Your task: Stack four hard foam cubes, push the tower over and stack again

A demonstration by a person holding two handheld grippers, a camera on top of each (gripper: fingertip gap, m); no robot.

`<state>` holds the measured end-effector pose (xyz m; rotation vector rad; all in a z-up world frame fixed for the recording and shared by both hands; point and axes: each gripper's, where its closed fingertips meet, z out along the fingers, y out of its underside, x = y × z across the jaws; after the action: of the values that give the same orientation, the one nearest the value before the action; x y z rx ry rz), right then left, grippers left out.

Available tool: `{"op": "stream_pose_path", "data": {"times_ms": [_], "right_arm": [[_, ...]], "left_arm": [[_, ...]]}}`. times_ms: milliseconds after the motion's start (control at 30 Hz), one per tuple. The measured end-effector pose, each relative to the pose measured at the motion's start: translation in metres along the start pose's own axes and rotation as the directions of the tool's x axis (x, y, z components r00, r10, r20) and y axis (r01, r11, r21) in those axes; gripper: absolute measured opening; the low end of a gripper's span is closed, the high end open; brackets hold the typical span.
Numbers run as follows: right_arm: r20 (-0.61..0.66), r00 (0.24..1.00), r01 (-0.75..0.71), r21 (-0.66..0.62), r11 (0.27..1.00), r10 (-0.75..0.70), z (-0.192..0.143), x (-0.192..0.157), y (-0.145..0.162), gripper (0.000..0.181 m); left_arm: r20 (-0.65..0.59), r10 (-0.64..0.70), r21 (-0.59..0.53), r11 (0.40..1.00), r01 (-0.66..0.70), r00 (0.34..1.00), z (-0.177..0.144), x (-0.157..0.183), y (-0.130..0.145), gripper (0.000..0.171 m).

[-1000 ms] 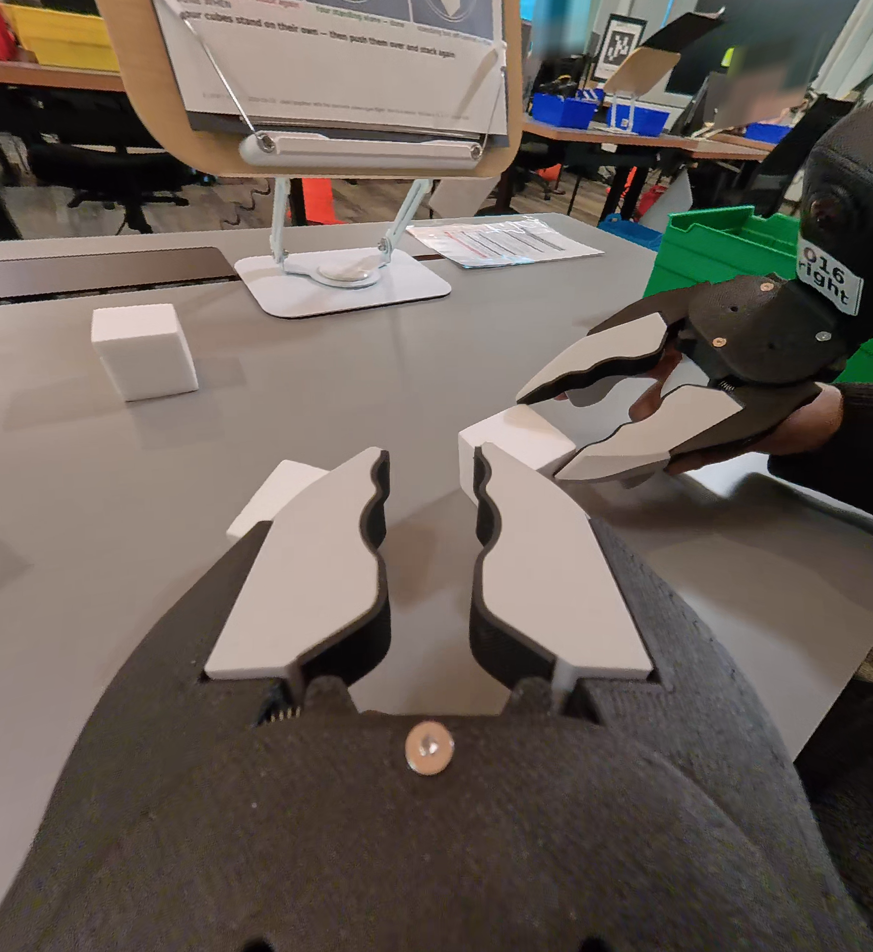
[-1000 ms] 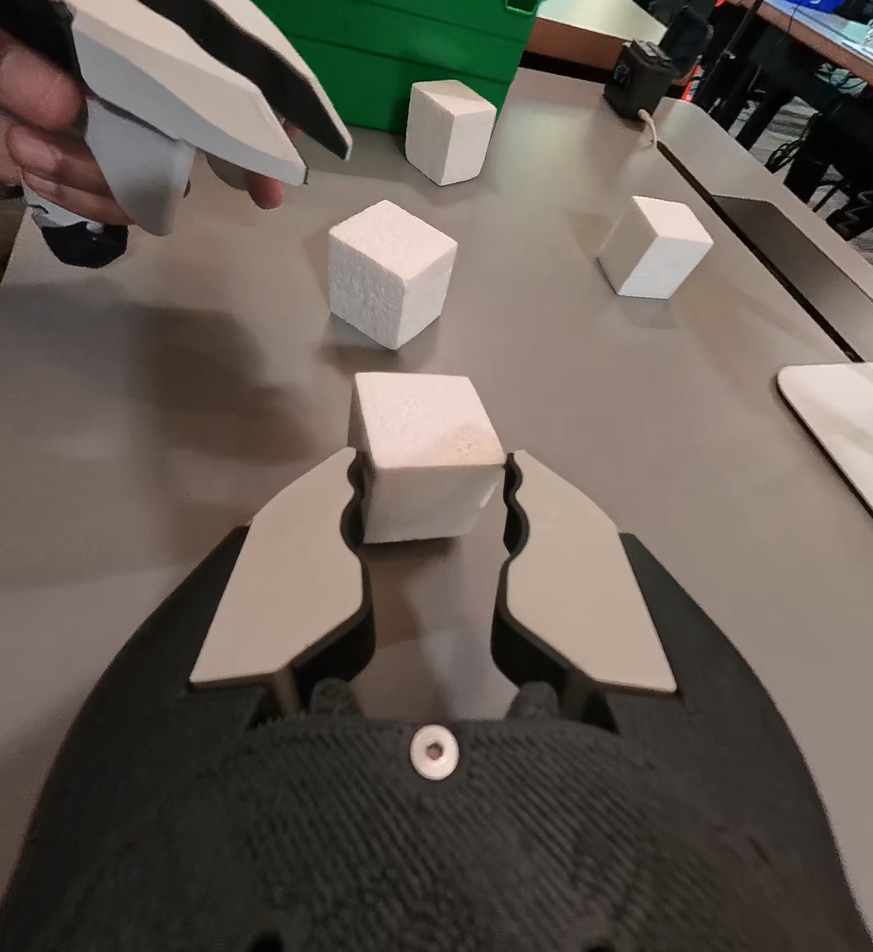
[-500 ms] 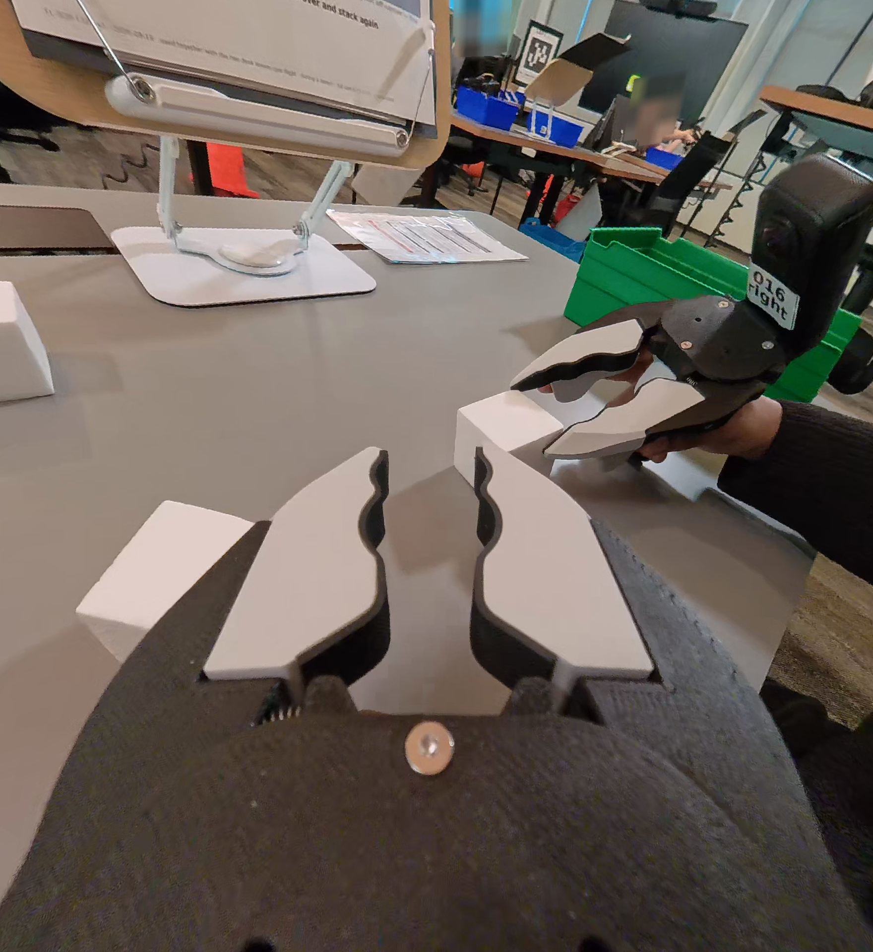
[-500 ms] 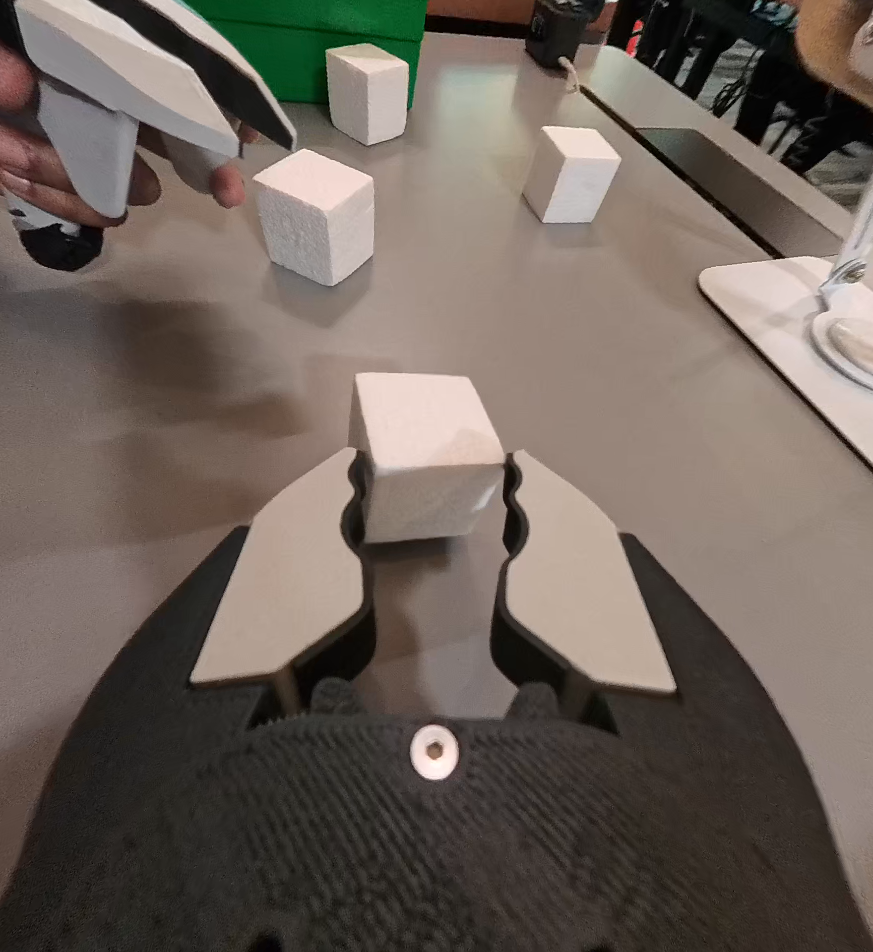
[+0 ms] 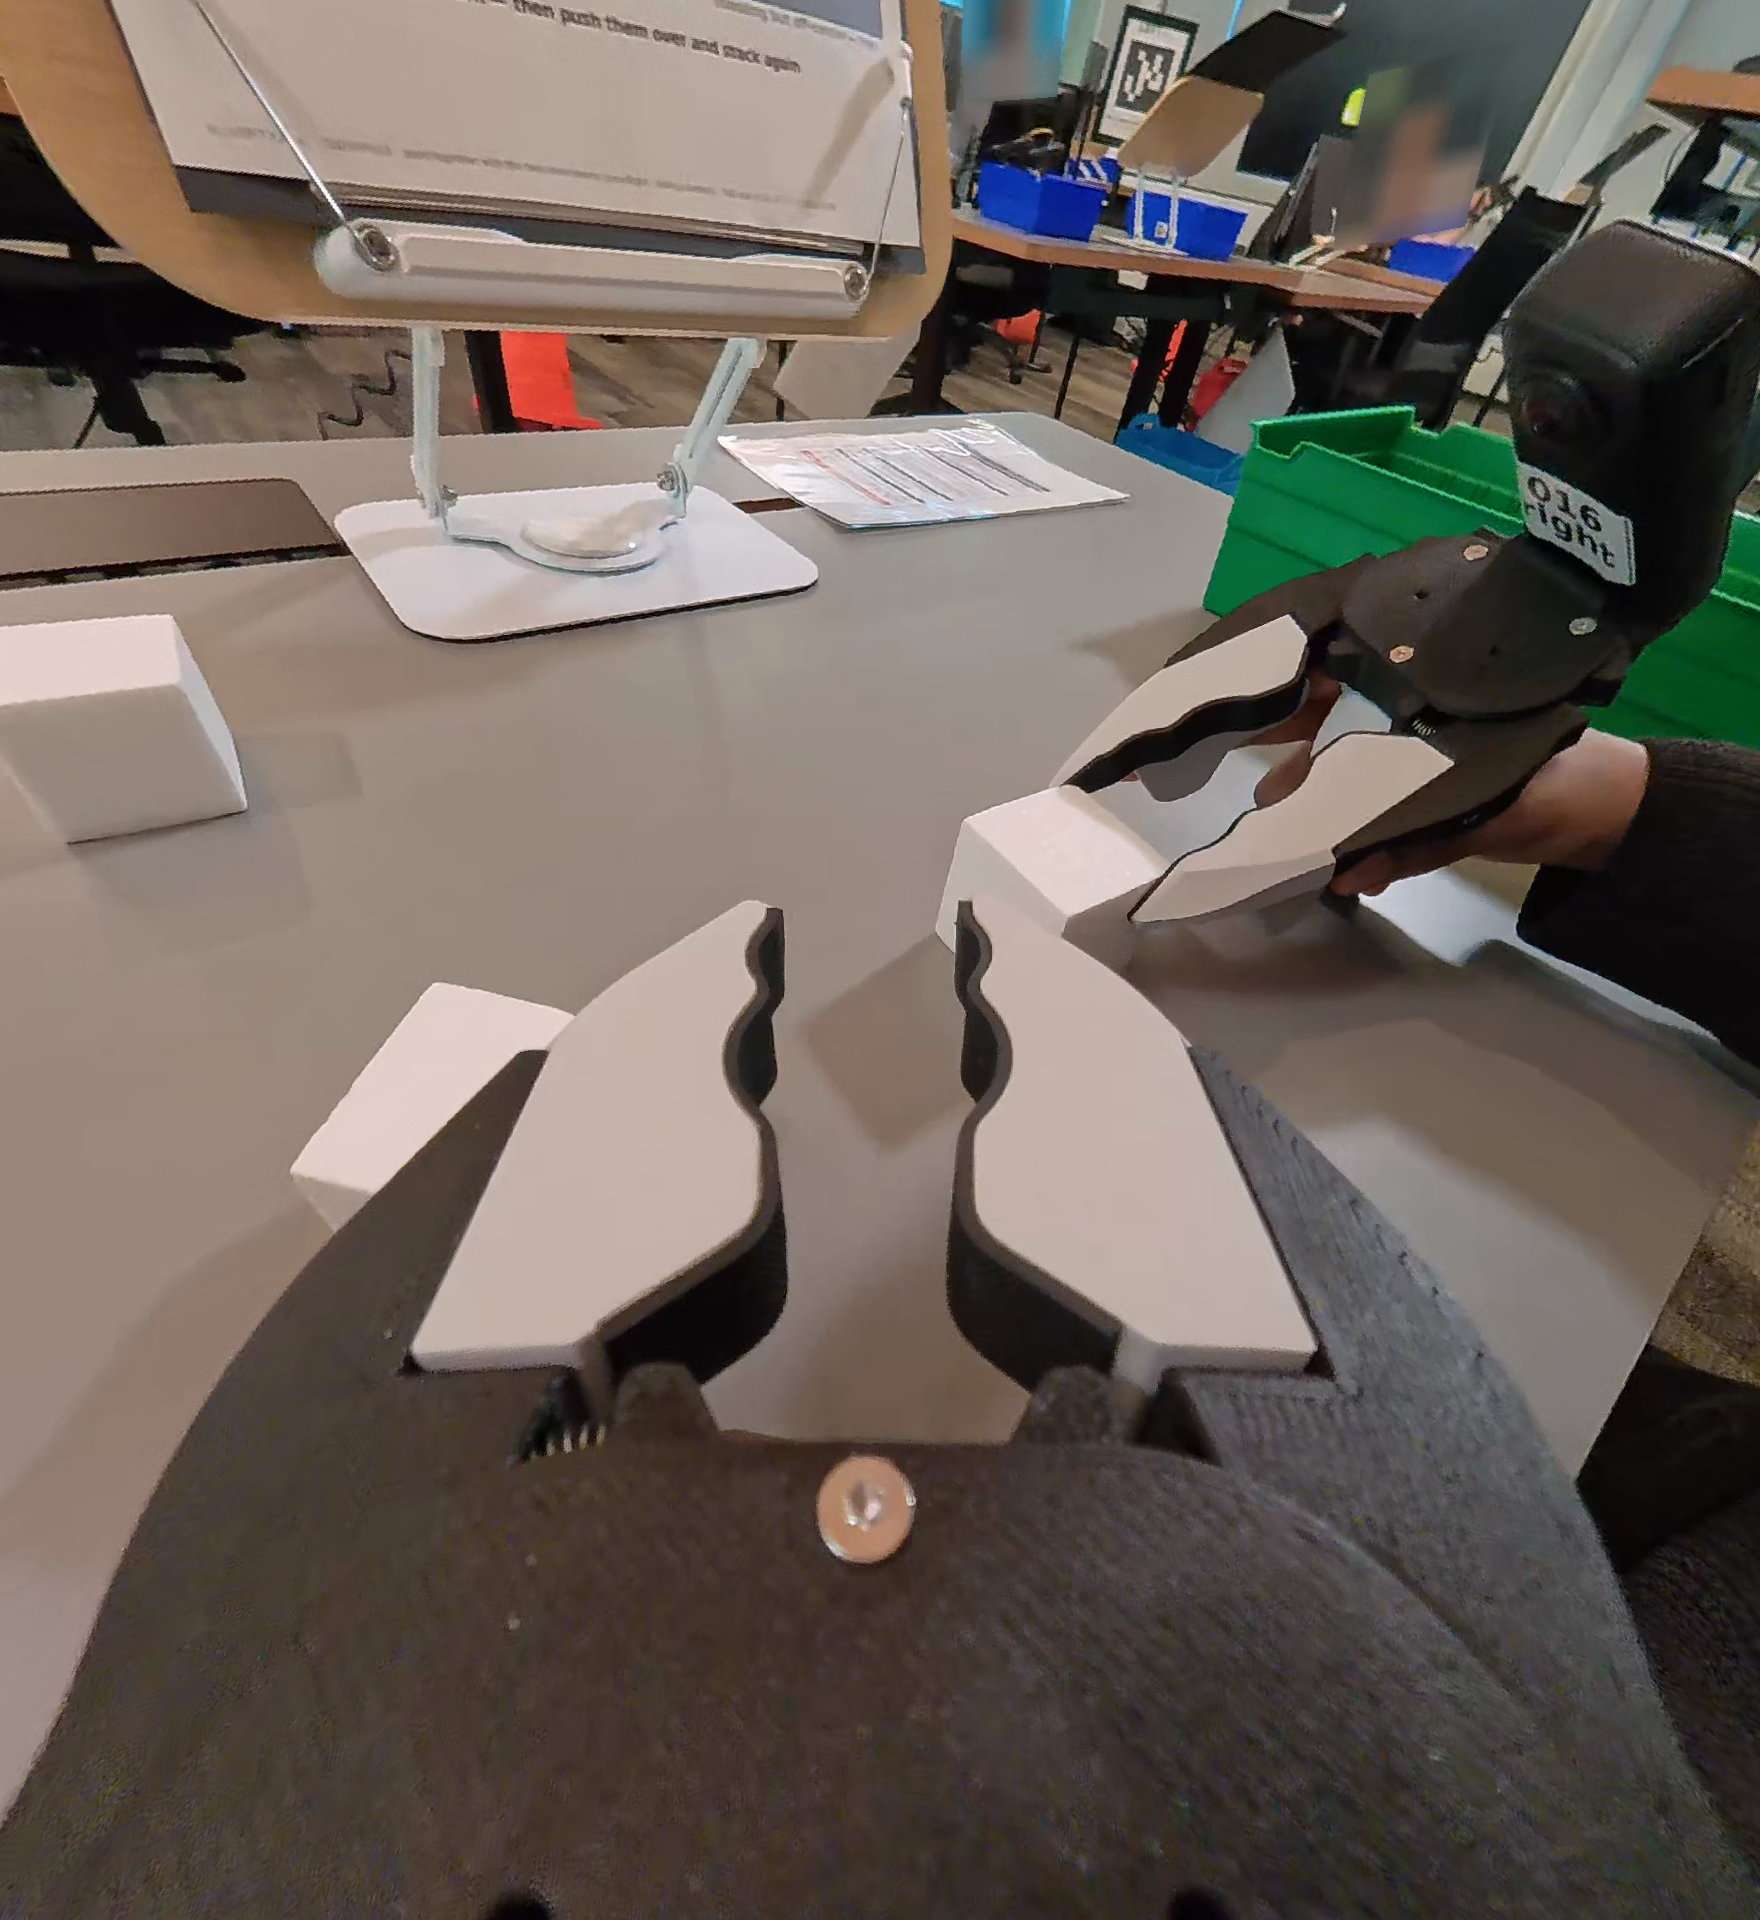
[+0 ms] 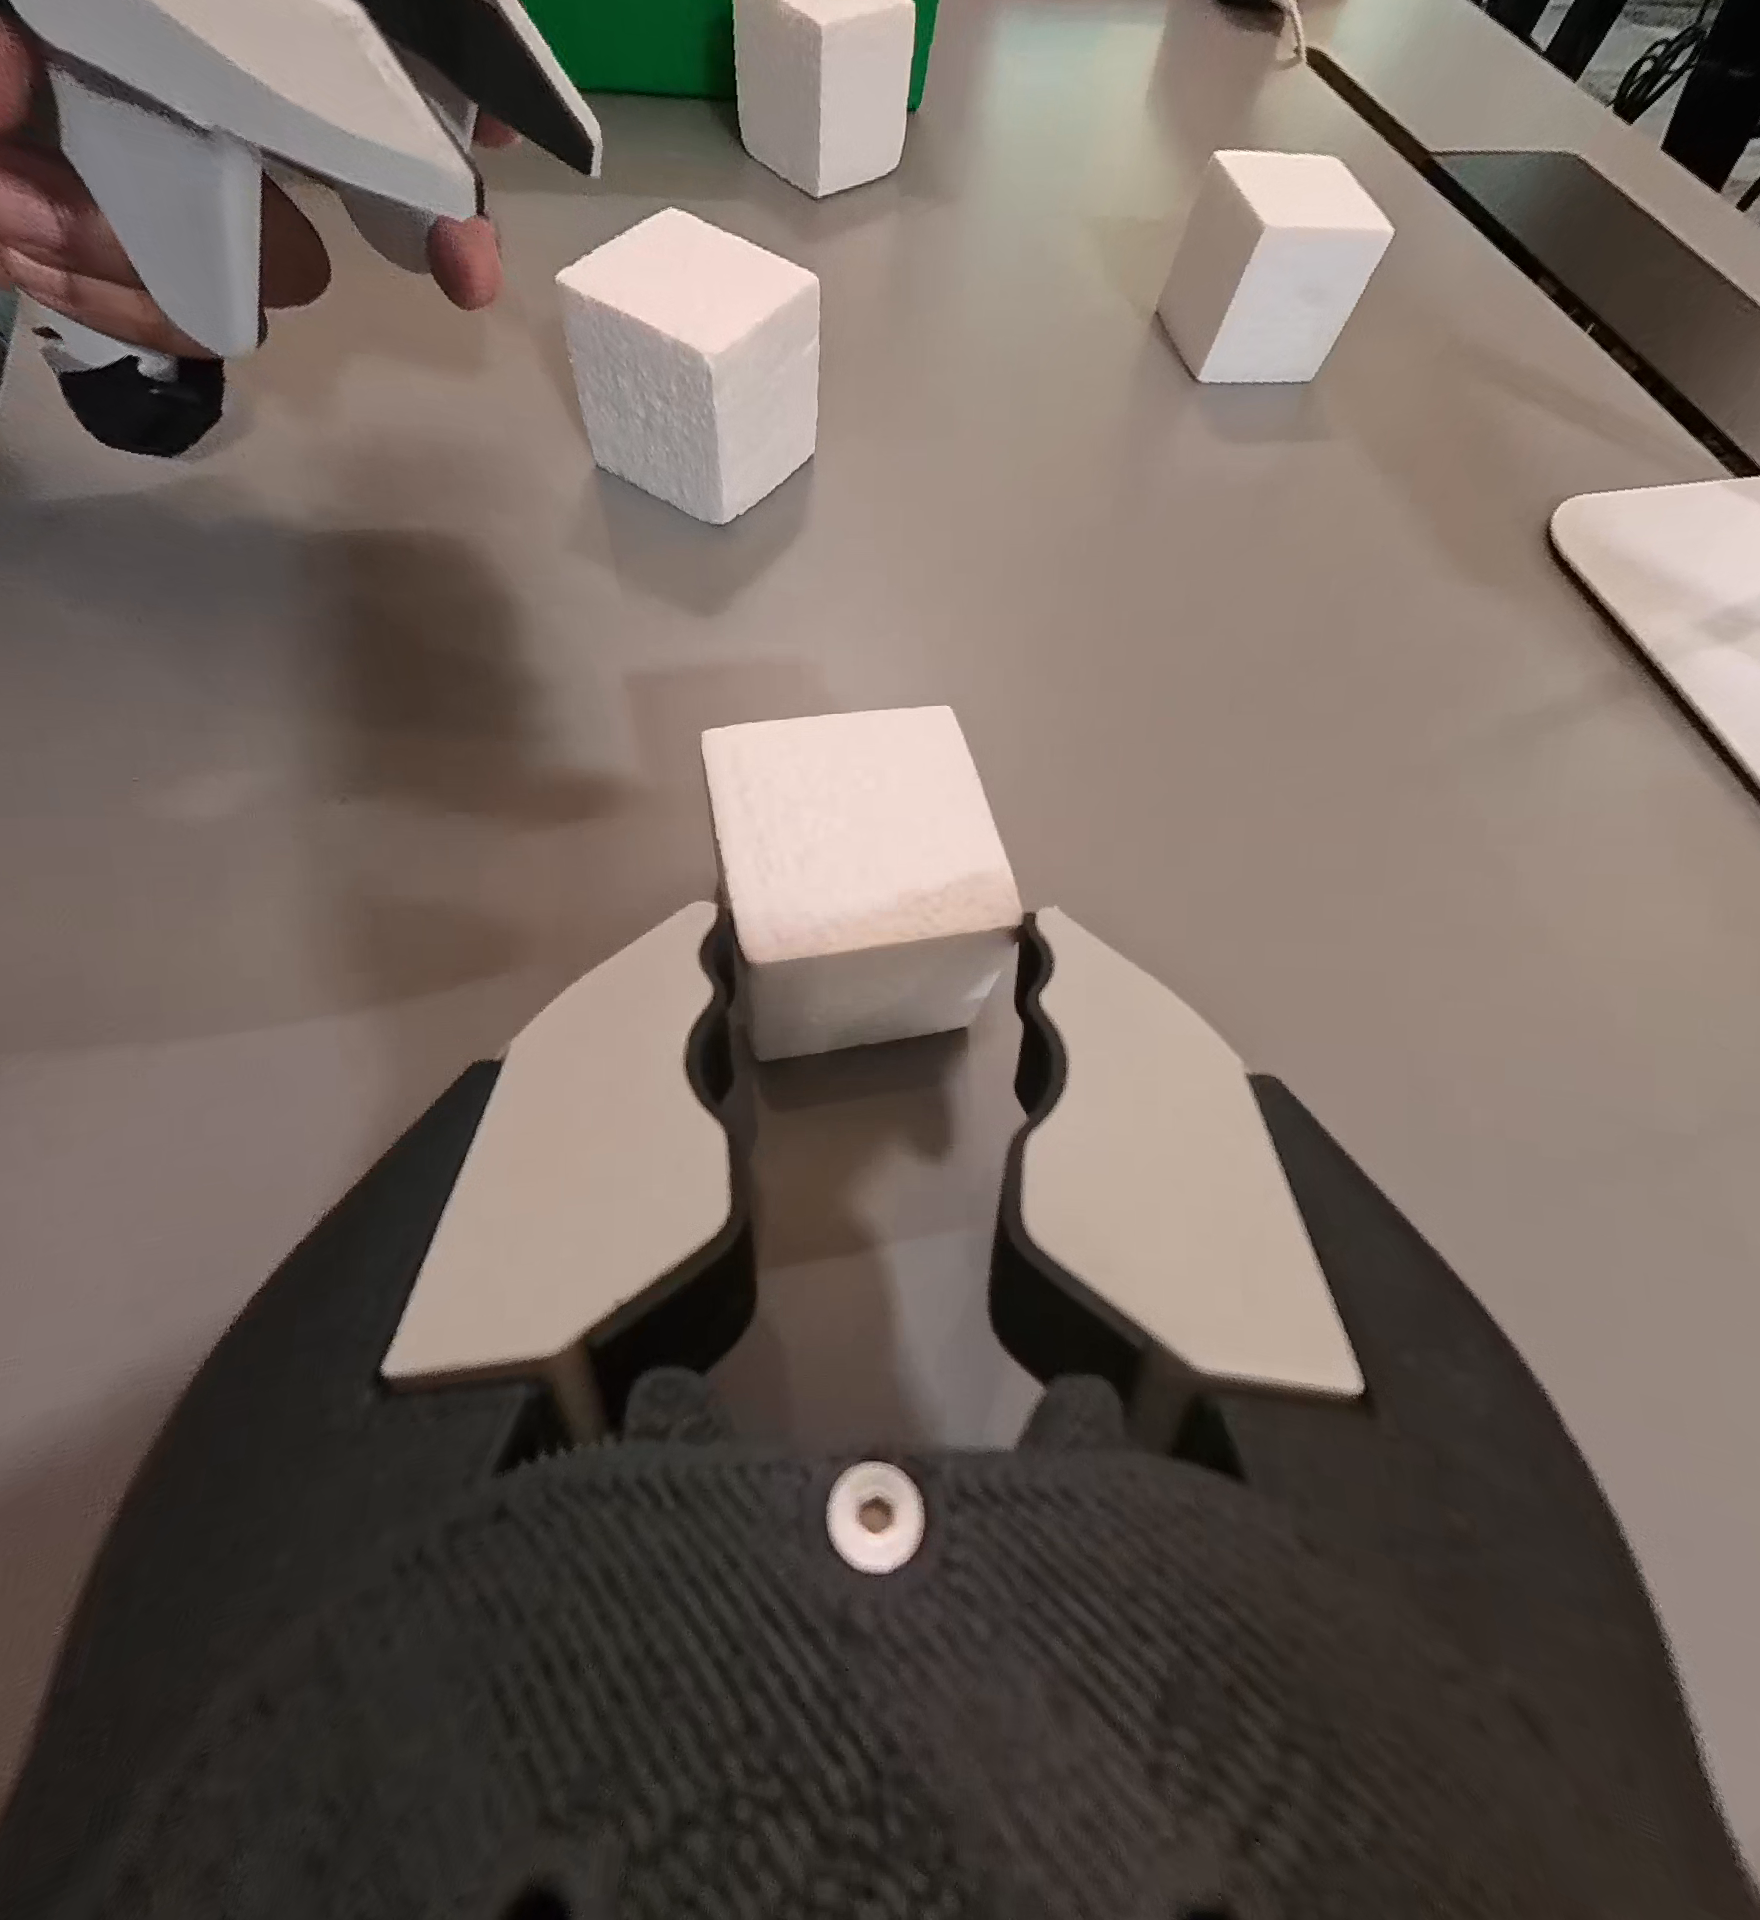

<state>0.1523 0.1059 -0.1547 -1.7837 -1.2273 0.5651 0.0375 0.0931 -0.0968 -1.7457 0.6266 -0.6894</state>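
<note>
Several white foam cubes sit on a grey table [image 6: 1271, 727]. My right gripper [image 6: 874, 920] is shut on one cube [image 6: 855, 821], held at the fingertips low over the table. It also shows in the left wrist view [image 5: 1104, 847], with that cube [image 5: 1042, 852] in it. My left gripper [image 5: 865, 920] is open and empty, just left of that cube. Another cube [image 5: 419, 1091] lies beside its left finger, partly hidden. In the right wrist view the left gripper [image 6: 523, 182] hovers near a free cube [image 6: 694, 364].
Two more cubes stand farther off [image 6: 824, 83] [image 6: 1271, 270]; one of them shows in the left wrist view [image 5: 97, 717]. A document stand with a white base [image 5: 585, 582] and a printed sheet [image 5: 917, 473] sit at the back. A green bin [image 5: 1375, 540] stands past the table's right edge. The left gripper's tips are roughly 15 cm from the right gripper's.
Both grippers have shifted and turned a little over the table. The right one keeps the same cube between its fingertips. The left jaws stay equally open.
</note>
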Motion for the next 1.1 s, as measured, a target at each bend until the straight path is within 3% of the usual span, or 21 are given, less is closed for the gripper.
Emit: {"op": "stream_pose_path", "data": {"times_ms": [267,600,767,1000,1100], "right_arm": [[-0.022,0.999,0.027,-0.058,0.998,-0.028,0.006,0.0,0.007,0.064],[-0.033,0.999,0.007,-0.043,0.999,-0.008,0.004,0.003,0.005,0.056],[-0.001,1.0,-0.013,-0.012,1.0,0.013,0.001,0.002,0.001,0.056],[0.058,0.998,0.041,-0.065,0.997,-0.037,0.007,-0.009,0.007,0.055],[0.079,0.997,-0.012,-0.056,0.998,0.016,0.006,-0.006,0.006,0.055]], "left_arm": [[-0.012,-0.015,-0.007,1.0,0.015,1.0,0.001,0.001,0.001,0.032],[-0.017,-0.039,-0.013,0.999,0.039,0.999,0.001,0.0,0.003,0.032],[-0.017,-0.041,-0.016,0.999,0.041,0.999,0.001,0.0,0.003,0.032],[-0.016,-0.047,-0.016,0.999,0.047,0.999,0.002,0.0,0.003,0.032],[-0.018,-0.053,-0.018,0.998,0.053,0.998,0.002,0.0,0.004,0.031]]}}
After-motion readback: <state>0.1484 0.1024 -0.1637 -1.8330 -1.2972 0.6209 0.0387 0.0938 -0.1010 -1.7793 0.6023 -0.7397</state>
